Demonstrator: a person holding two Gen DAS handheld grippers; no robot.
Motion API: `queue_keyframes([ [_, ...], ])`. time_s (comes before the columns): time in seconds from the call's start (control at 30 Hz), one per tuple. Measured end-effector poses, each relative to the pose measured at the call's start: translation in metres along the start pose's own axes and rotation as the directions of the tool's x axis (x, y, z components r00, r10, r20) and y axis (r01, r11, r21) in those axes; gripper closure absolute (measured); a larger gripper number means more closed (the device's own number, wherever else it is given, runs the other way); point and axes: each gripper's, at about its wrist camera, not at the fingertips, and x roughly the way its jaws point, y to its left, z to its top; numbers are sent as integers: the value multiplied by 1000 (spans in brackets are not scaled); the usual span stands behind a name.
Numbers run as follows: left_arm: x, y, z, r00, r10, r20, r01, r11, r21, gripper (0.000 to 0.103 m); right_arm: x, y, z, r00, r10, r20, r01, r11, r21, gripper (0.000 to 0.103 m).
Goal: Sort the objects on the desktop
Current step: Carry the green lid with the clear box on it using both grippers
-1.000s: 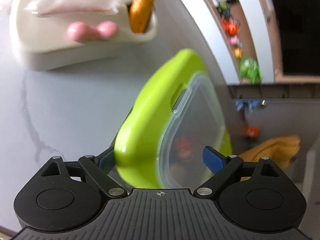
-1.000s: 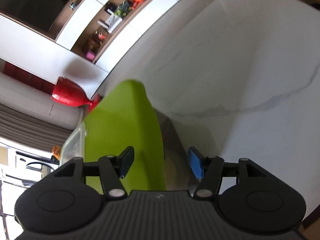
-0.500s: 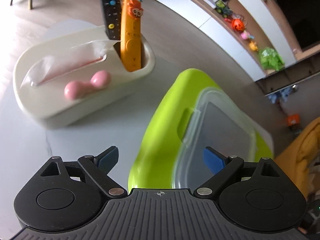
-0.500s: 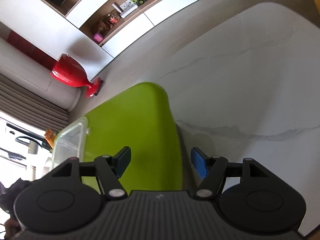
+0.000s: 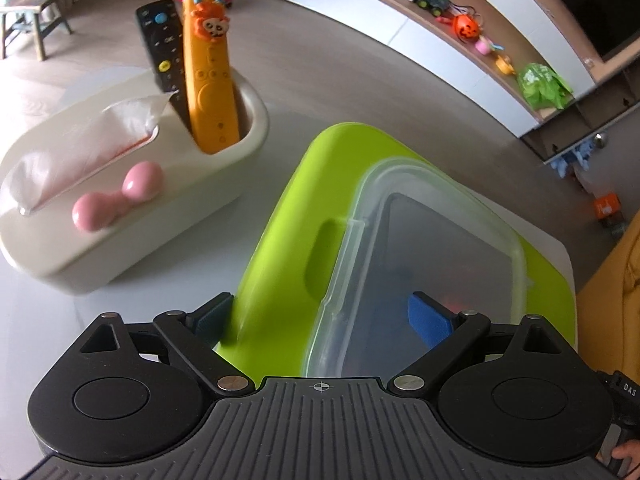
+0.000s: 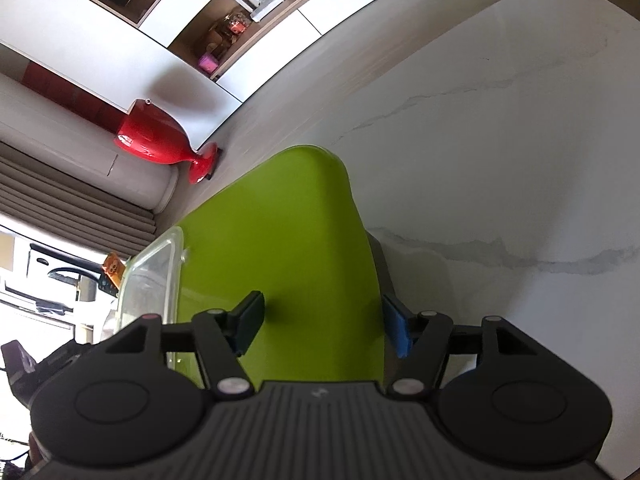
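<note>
A lime-green box with a clear lid lies on the white marble table. In the right wrist view, my right gripper has its jaws closing on the green box. The green side fills the gap, with one finger on it and the blue pad at its outer edge. My left gripper stands wide over the box's near corner. Its left finger is against the green wall and its blue pad is above the lid, not pinching.
A cream tissue box with a pink knob stands left of the green box. It holds an orange remote and a black remote. A red vase is on the floor. Shelves with toys line the far wall. Yellow cloth lies at the right.
My left gripper rolled toward level and drew back, so the tissue box and remotes came into full view. The right gripper shifted slightly, with the green box still between its fingers.
</note>
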Motion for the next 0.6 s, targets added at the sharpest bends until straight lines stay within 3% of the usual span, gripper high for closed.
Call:
queue_keyframes([
  [0.17,-13,-7,-17,1000,23,20,-23,999,-27,9,-5,-3,13,1000,23,8,-22,999,-35,43],
  [0.23,-18,-12,-26,998,59,27,-59,998,-15,11,-6,-2,20,1000,25,13,-24,998,-61,44],
  [0.3,-22,-18,-36,994,101,34,-101,995,3,19,-5,1,28,999,31,10,-30,995,-92,45],
  [0.4,-32,-26,-51,989,137,54,-138,990,19,19,-3,8,39,999,34,2,-33,987,-157,46],
  [0.6,-47,-22,-72,988,139,72,-136,989,-51,21,7,13,49,998,53,-24,-57,982,-180,46],
])
